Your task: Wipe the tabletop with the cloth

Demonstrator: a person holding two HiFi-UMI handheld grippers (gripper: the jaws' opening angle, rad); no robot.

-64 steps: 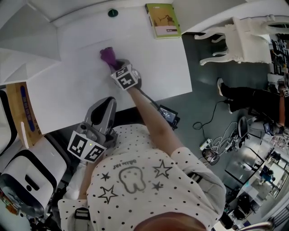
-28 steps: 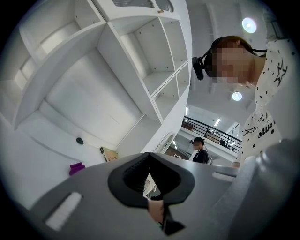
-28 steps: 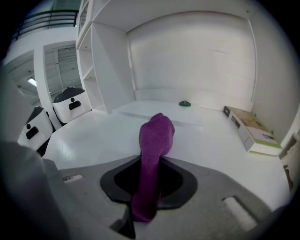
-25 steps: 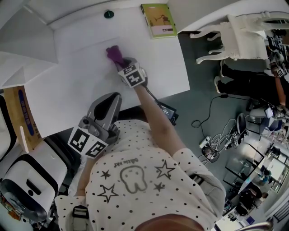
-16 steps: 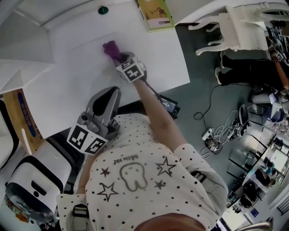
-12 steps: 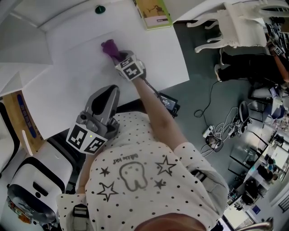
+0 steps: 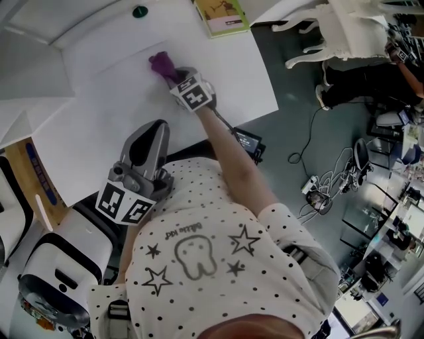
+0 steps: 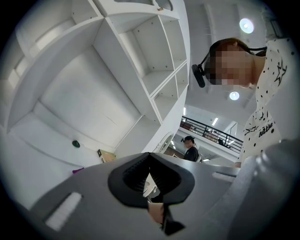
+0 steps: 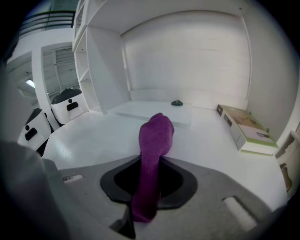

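Closest to you, your left gripper (image 7: 147, 136) sits by your chest at the near edge of the white surface (image 7: 112, 126). Its own view tilts up toward white shelving (image 8: 154, 61), and its fingers (image 8: 136, 171) meet at the tips with nothing between them. Farther out, your right arm is stretched across the surface, and your right gripper (image 7: 173, 77) has its fingers closed on the purple cloth (image 7: 159, 63). In the right gripper view the cloth (image 9: 154, 136) runs up between the fingers, and its bunched free end lies past their tips, on the surface. Beyond the cloth is a thin white panel (image 9: 150, 110) lying flat. A small dark green round object (image 7: 140, 11) sits near the back wall behind it. A green-covered book (image 7: 222, 16) lies at the far right corner.
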